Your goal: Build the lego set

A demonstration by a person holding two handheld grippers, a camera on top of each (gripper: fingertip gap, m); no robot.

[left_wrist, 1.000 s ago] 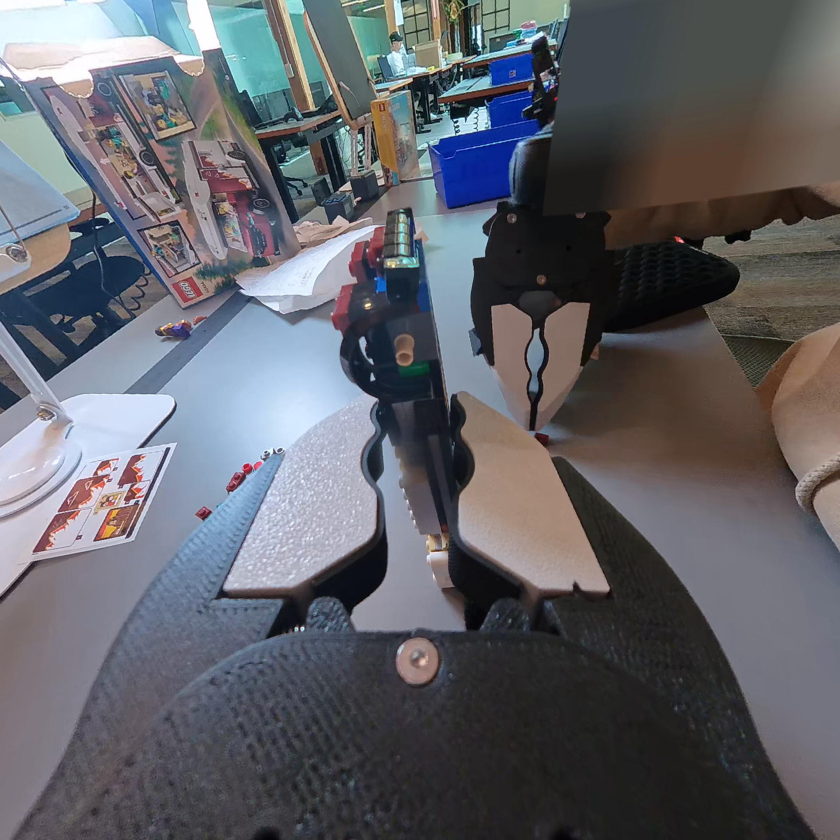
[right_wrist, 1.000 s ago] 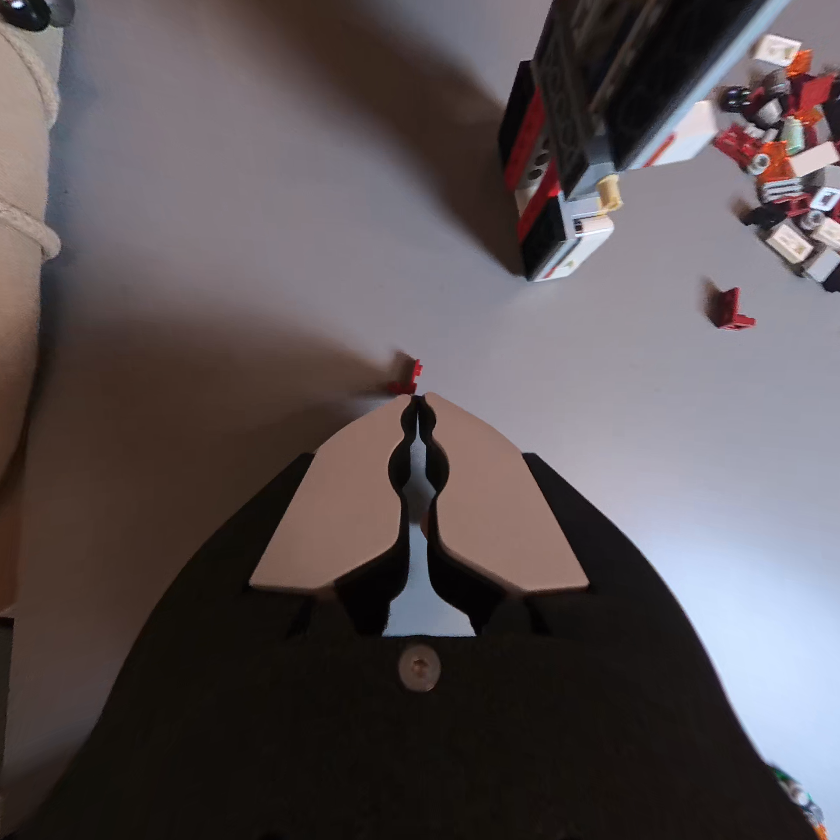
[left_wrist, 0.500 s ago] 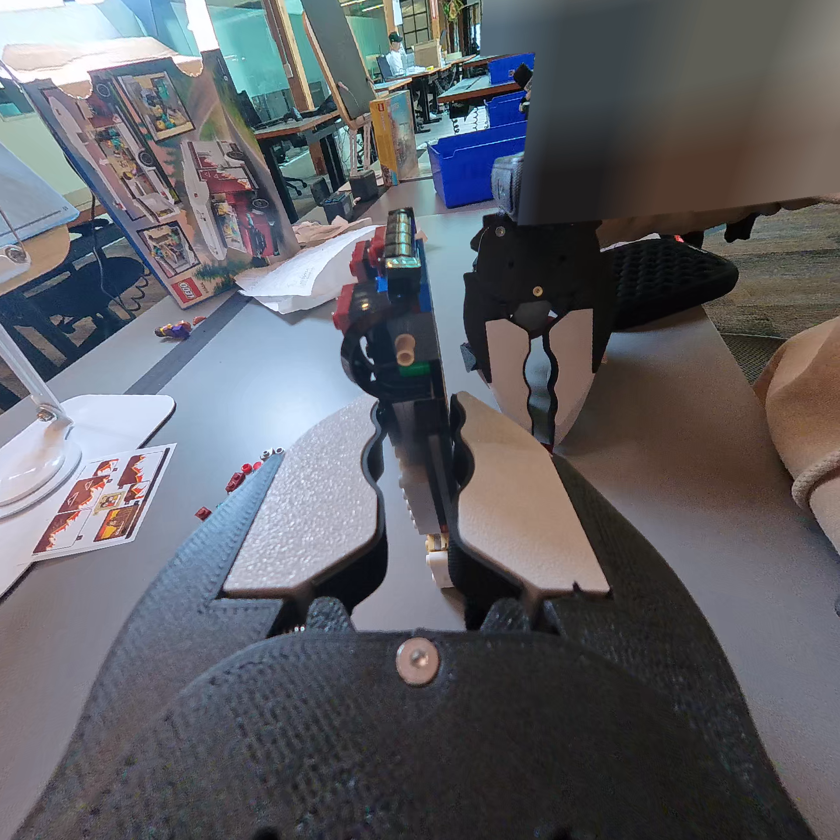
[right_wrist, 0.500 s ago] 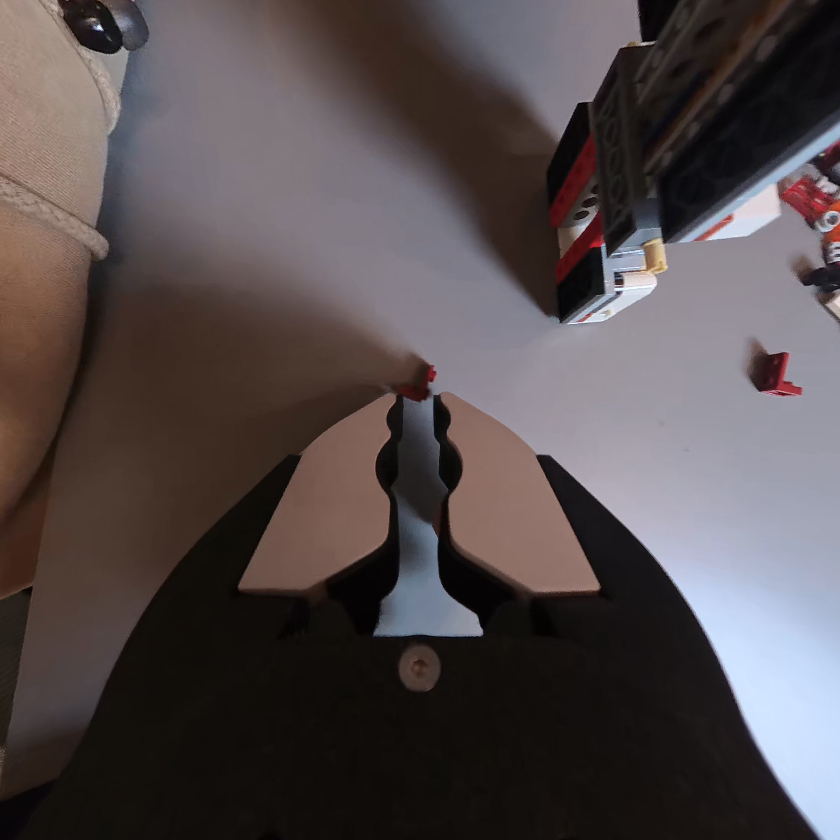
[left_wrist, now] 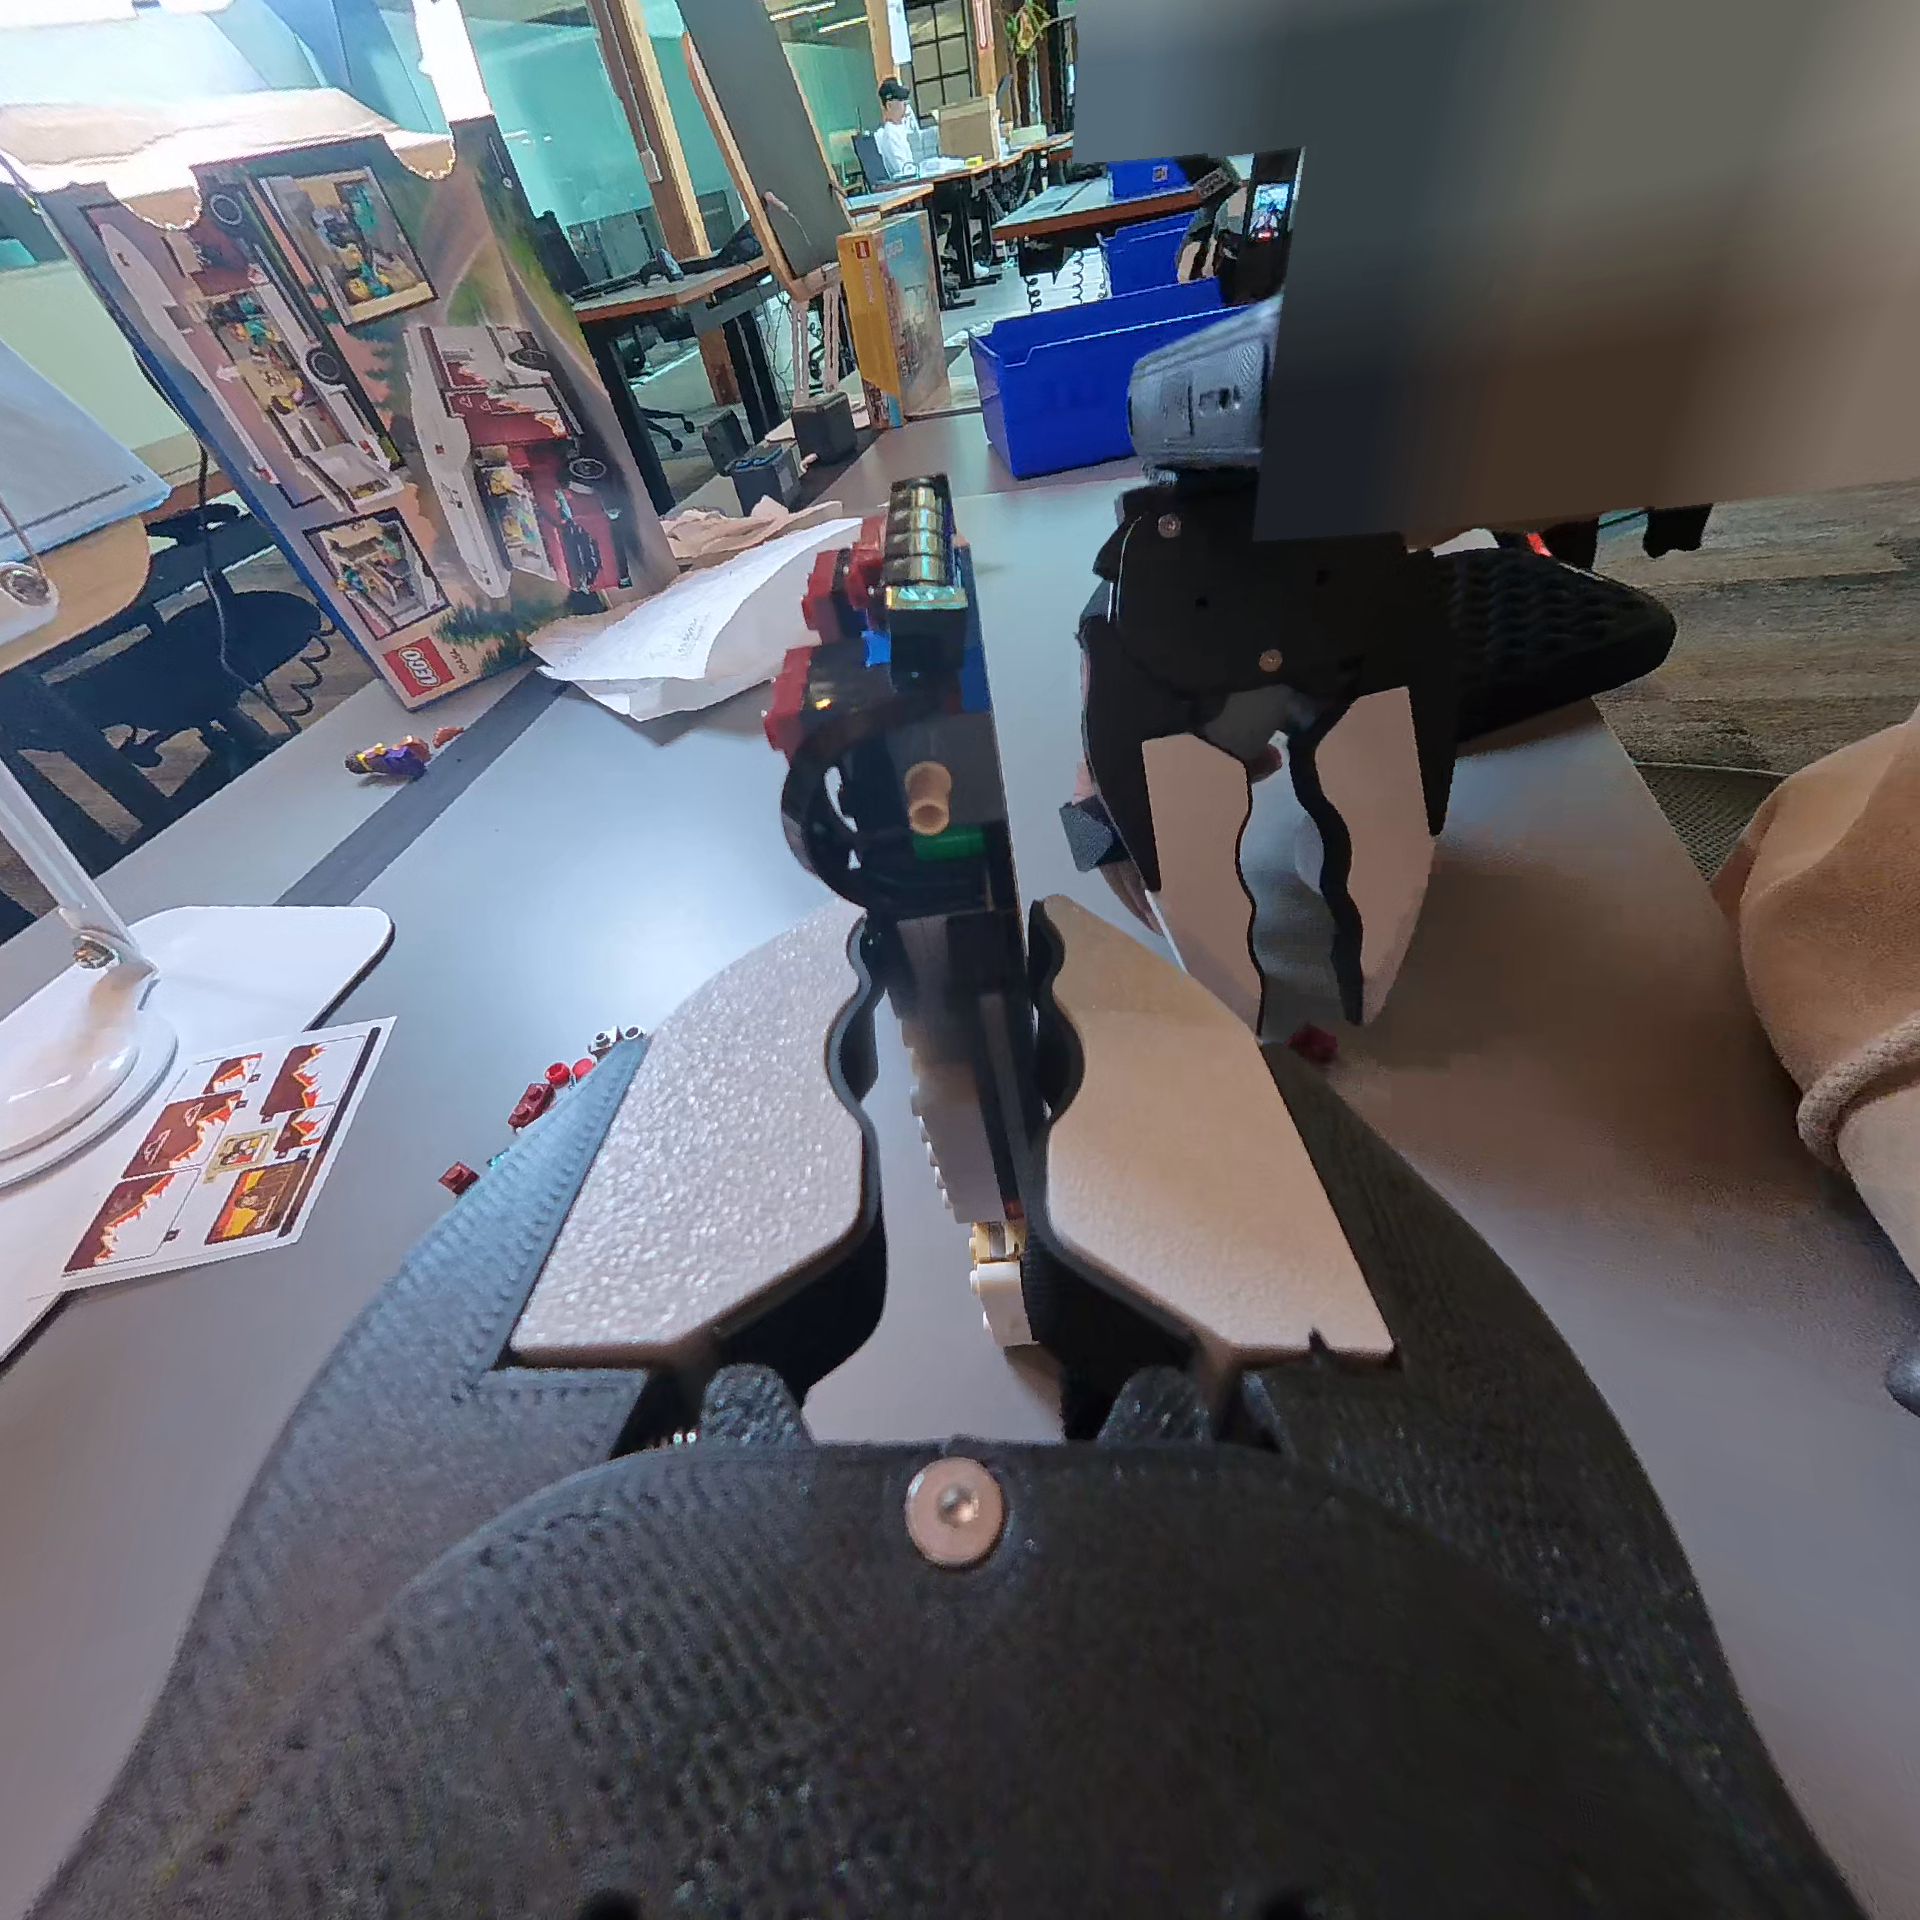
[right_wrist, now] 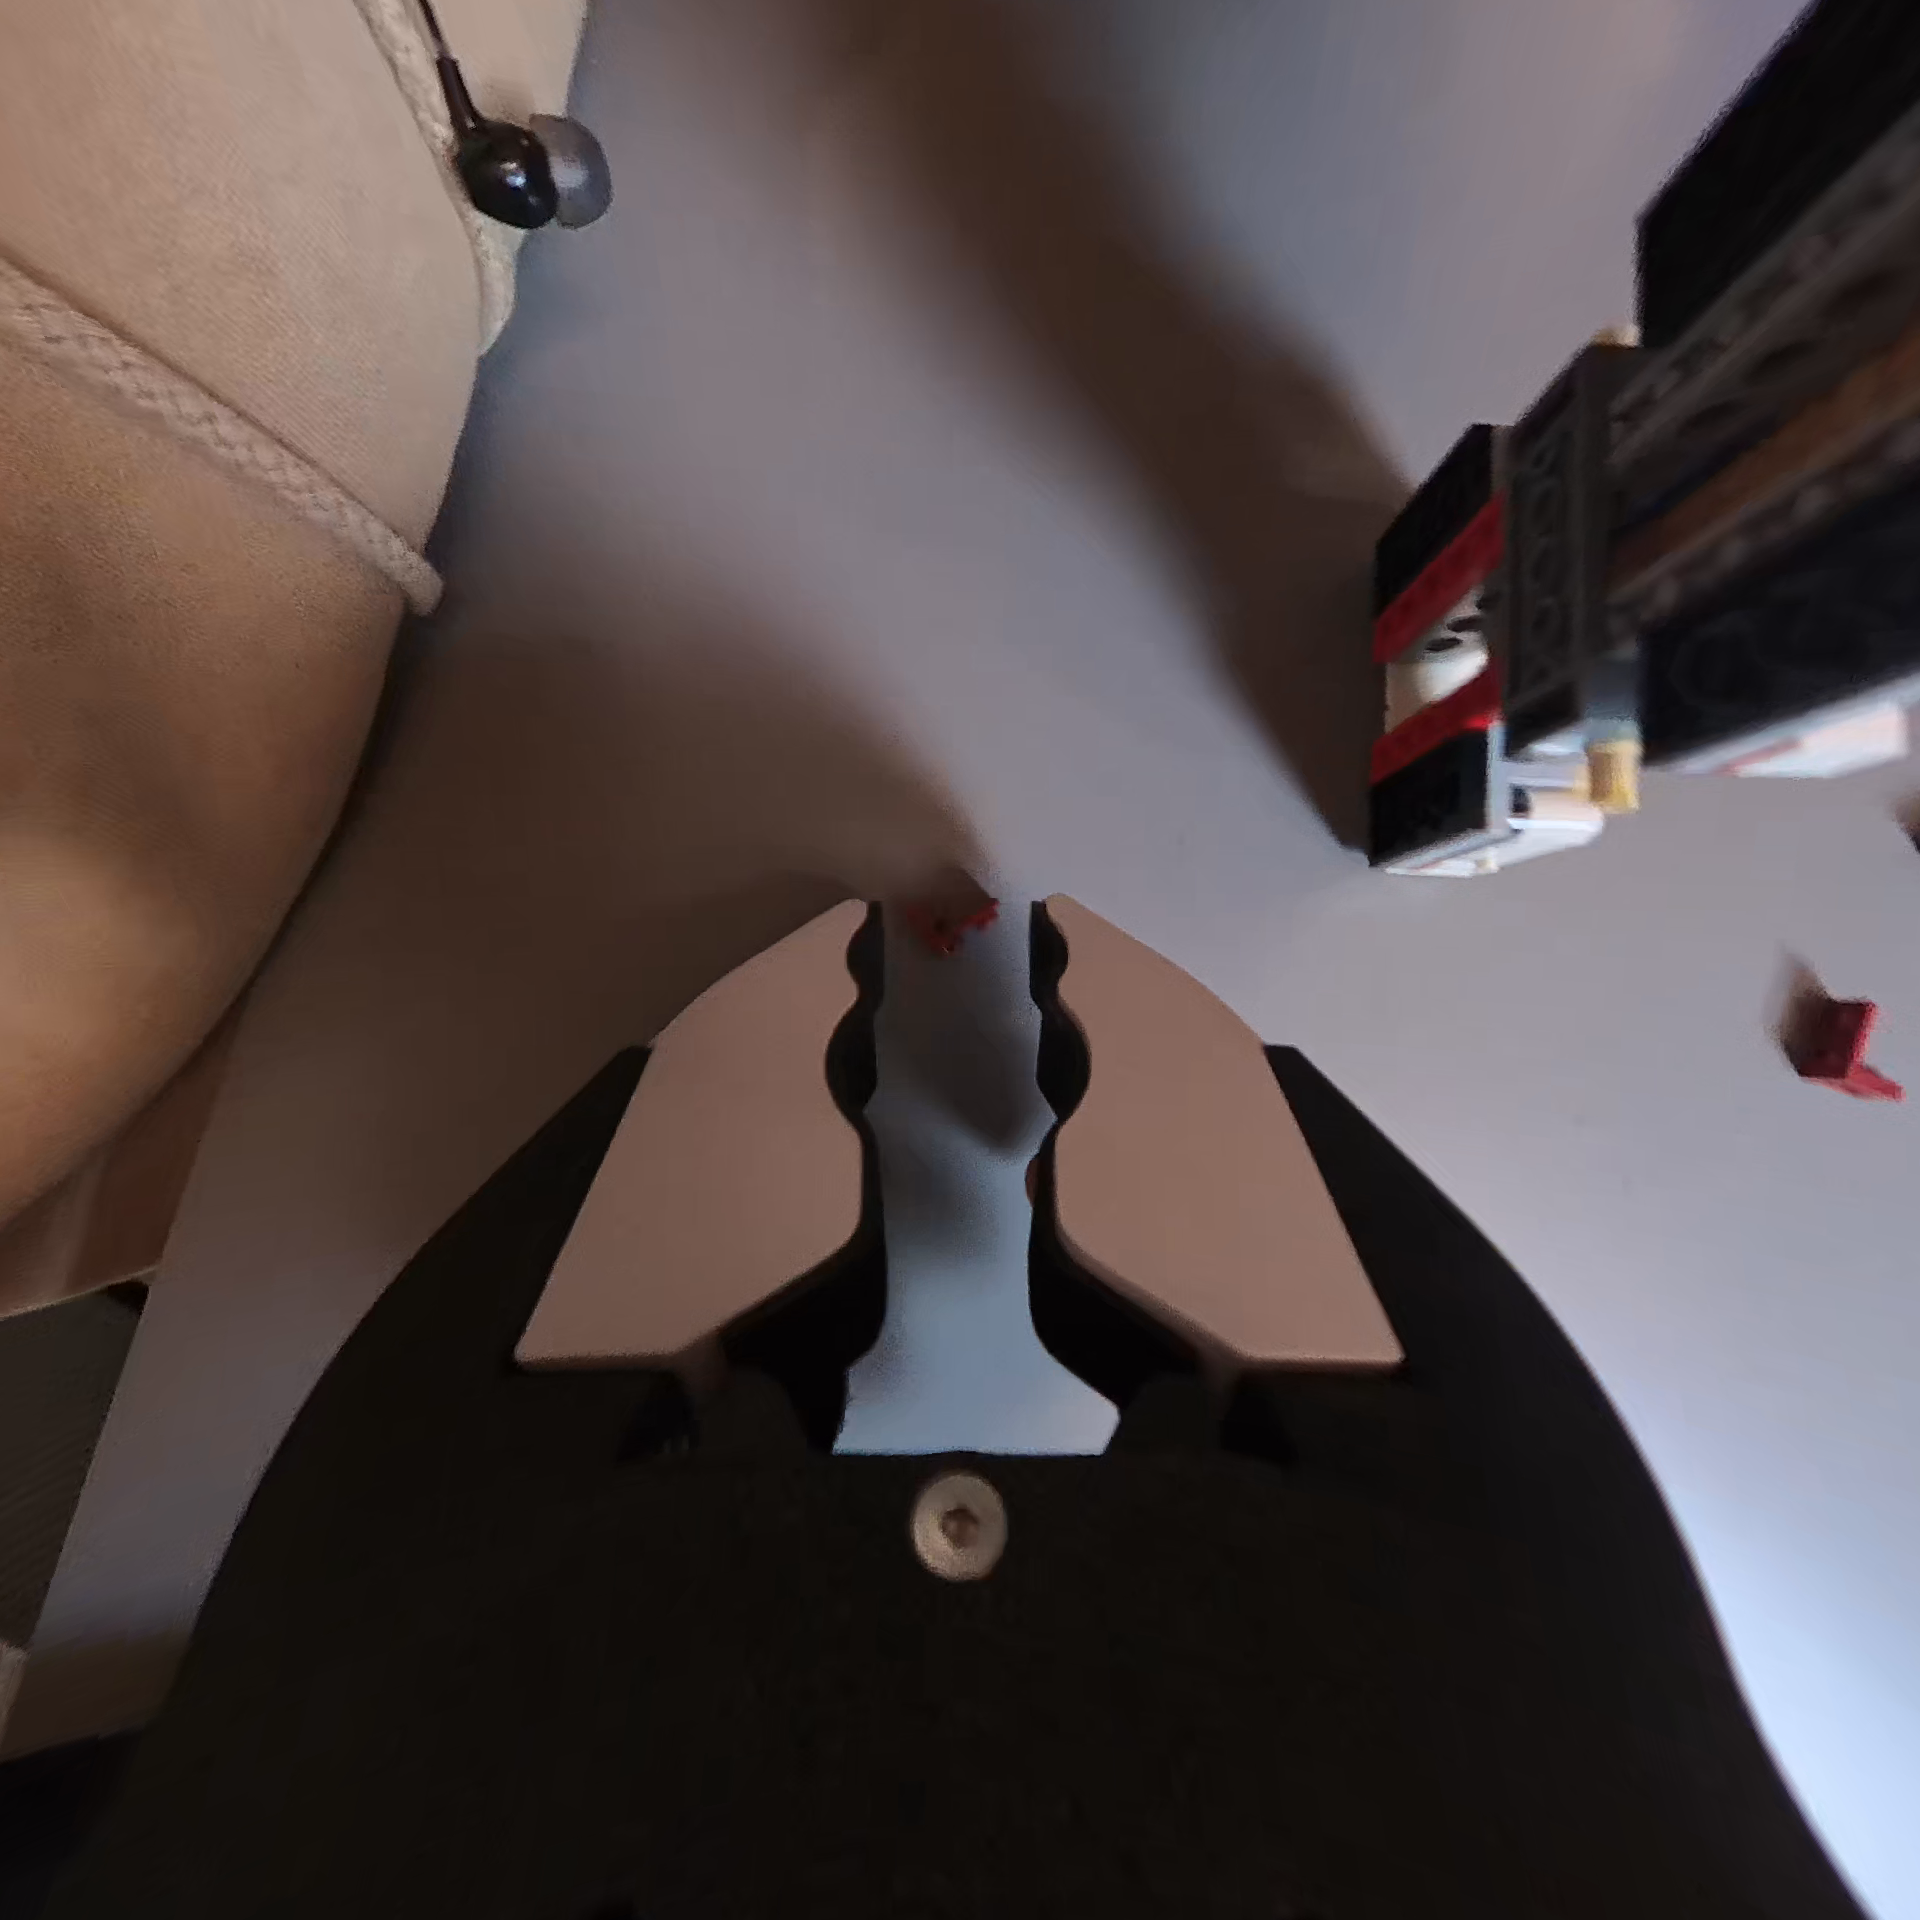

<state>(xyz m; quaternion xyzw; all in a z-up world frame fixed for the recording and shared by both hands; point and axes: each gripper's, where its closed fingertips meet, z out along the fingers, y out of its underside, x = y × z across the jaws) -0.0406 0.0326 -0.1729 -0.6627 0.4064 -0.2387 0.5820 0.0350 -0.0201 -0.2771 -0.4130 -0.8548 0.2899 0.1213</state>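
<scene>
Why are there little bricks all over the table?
Loose red bricks lie scattered on the grey table, and one tiny red piece sits alone between the open right tool's tips, untouched.

matt grey table (left_wrist: 582, 883); glossy plastic brick model (left_wrist: 914, 727) (black, red); pebbled fingers (left_wrist: 727, 1143); beige knit sleeve (left_wrist: 1849, 997).

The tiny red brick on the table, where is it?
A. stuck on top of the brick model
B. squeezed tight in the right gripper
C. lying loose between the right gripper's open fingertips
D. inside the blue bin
C: the tiny red brick lies on the table between the tips of the right gripper, whose fingers stand apart without touching it.
</scene>
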